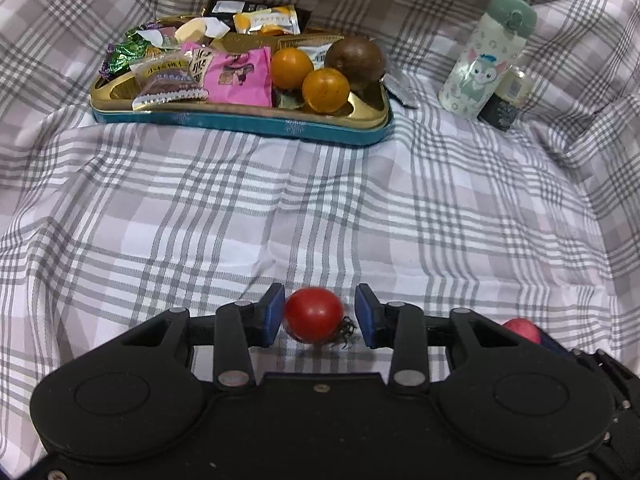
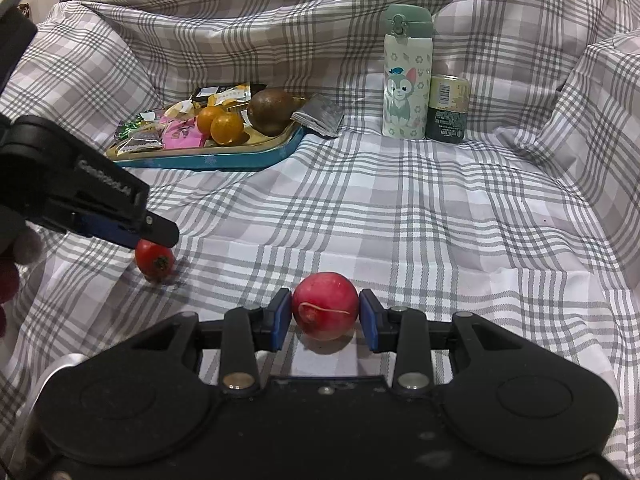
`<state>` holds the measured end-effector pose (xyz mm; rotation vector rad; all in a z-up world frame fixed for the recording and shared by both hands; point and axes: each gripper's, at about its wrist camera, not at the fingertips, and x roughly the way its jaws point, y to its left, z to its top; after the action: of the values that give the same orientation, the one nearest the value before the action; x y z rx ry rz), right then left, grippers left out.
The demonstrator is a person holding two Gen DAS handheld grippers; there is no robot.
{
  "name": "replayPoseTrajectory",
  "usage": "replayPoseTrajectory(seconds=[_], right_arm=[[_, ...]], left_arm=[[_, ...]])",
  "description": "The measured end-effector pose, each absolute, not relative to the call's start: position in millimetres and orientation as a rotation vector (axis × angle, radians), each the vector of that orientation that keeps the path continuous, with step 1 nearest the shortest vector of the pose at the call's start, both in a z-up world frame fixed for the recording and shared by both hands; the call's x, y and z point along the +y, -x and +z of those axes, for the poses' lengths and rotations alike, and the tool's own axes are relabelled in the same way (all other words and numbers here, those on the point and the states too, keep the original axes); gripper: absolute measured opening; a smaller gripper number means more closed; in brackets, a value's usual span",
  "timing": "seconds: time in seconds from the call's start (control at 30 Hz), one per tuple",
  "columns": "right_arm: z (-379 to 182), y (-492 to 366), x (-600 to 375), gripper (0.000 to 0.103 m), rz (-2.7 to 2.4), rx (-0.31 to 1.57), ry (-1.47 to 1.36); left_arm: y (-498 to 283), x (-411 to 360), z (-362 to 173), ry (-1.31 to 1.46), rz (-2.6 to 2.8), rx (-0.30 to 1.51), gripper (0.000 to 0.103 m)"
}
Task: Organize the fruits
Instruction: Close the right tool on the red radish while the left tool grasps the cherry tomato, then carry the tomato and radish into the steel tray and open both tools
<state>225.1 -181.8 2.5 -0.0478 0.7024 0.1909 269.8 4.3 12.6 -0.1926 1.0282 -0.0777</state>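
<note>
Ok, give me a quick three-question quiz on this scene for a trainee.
1. How many oranges lie in the tray?
2. True or false: the bottle lies on its side.
3. What stands right beside the bottle? A: a can. B: a cup. C: a bowl.

Key: 1: two. 2: false, it stands upright. 3: A.

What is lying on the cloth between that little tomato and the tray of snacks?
Nothing: from the tomato to the tray there is only bare checked cloth. The left wrist view shows it best.
</note>
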Motion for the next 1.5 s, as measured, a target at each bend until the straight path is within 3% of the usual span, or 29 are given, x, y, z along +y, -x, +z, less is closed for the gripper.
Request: replayPoseTrajectory(seconds=[0.77,0.93,1.5], right_arm=[[1,-225,-184,0.037,0.181,0.707,0.037],[1,-225,-185,0.037,0.175,0.705,0.034],[13,-210,-207,0.037,0.113,0.652,-0.046]], left_arm=[[-272,-3,-1,0.198,-0.073,1.05,0.047],[-271,-2,1,0.194,-0.083,1.035,0.042],[-185,0,61,0.12,-0.146,0.918,0.042]])
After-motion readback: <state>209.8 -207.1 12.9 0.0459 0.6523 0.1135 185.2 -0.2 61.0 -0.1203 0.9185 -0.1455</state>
